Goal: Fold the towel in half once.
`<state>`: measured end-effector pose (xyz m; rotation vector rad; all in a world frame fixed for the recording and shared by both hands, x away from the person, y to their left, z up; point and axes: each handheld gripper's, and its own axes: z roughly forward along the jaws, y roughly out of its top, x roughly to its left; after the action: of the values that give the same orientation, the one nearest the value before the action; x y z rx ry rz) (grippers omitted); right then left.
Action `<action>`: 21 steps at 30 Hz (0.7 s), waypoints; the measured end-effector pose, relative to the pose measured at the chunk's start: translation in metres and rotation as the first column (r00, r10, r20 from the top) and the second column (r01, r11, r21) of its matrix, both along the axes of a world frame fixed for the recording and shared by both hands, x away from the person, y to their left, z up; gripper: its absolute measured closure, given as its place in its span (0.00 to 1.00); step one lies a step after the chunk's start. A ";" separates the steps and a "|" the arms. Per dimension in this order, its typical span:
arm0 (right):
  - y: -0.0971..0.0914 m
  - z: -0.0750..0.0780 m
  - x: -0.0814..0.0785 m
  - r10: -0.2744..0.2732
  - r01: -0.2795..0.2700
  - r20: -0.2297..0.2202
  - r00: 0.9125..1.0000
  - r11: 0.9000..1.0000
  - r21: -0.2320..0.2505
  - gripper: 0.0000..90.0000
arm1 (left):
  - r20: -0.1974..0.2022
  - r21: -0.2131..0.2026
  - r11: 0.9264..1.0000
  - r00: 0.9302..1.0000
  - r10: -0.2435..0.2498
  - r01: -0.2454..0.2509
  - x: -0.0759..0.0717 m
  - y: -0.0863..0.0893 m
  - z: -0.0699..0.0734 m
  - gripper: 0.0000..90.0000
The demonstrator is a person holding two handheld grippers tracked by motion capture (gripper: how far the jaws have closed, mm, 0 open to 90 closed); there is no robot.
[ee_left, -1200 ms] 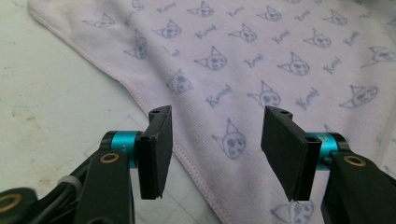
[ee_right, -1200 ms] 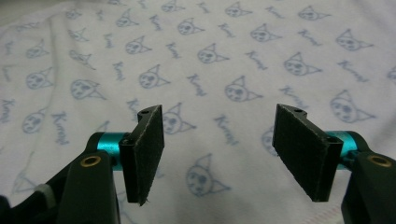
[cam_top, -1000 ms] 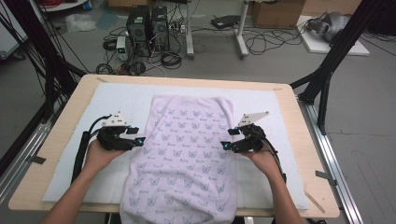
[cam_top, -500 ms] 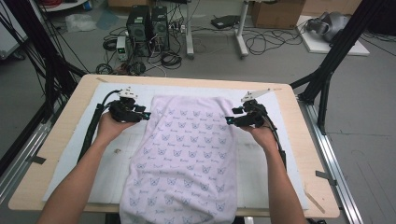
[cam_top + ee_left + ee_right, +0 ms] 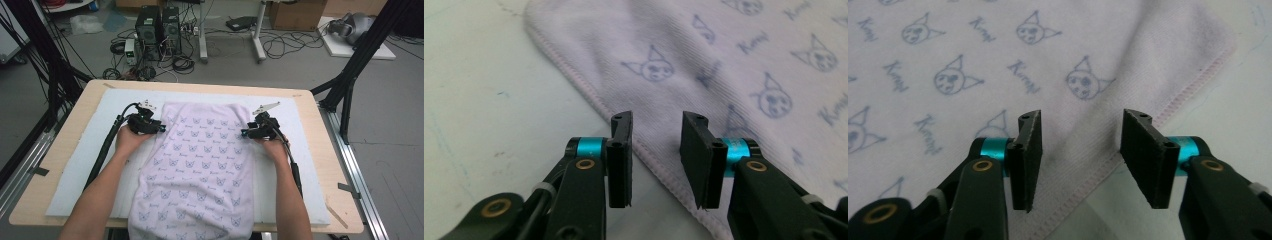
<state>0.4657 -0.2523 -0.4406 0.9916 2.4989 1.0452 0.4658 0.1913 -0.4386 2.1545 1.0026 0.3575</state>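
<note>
High view: towel [image 5: 200, 170] edges lie between each gripper's closing jaws.

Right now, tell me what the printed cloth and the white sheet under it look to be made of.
Printed cloth: soft knit or terry-like cotton by the look, matt pale lilac with printed cat faces, fine ribbed weave and a stitched hem in the left gripper view. White sheet: probably foam board or paper, matt, faintly scuffed and marked; I cannot tell which.

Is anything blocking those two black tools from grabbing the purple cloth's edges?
Nothing visible. The cloth lies flat on the white mat. The left tool and right tool each straddle a hemmed side edge, jaws closing but not yet pinching.
</note>
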 end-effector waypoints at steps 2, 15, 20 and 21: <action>0.001 0.000 0.000 -0.010 0.010 0.003 1.000 1.000 -0.005 0.69 | 0.001 0.002 1.000 1.000 0.005 -0.005 0.000 -0.001 0.000 0.83; 0.006 0.029 -0.005 0.028 -0.030 0.019 0.999 0.996 0.084 0.96 | 0.054 -0.044 0.999 0.999 0.000 0.002 -0.007 0.019 0.028 0.96; -0.010 0.054 -0.021 0.047 -0.053 0.036 0.998 0.983 0.176 0.96 | 0.096 -0.045 0.997 0.994 -0.053 0.058 -0.023 0.028 0.051 0.96; -0.012 0.058 -0.025 0.055 -0.059 0.028 0.998 0.982 0.178 0.97 | 0.108 -0.054 0.996 0.992 -0.064 0.070 -0.028 0.029 0.055 0.96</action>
<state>0.4407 -0.2642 -0.3830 0.9540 2.4633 1.3099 0.4378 0.2207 -0.3836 2.0891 0.8685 0.4021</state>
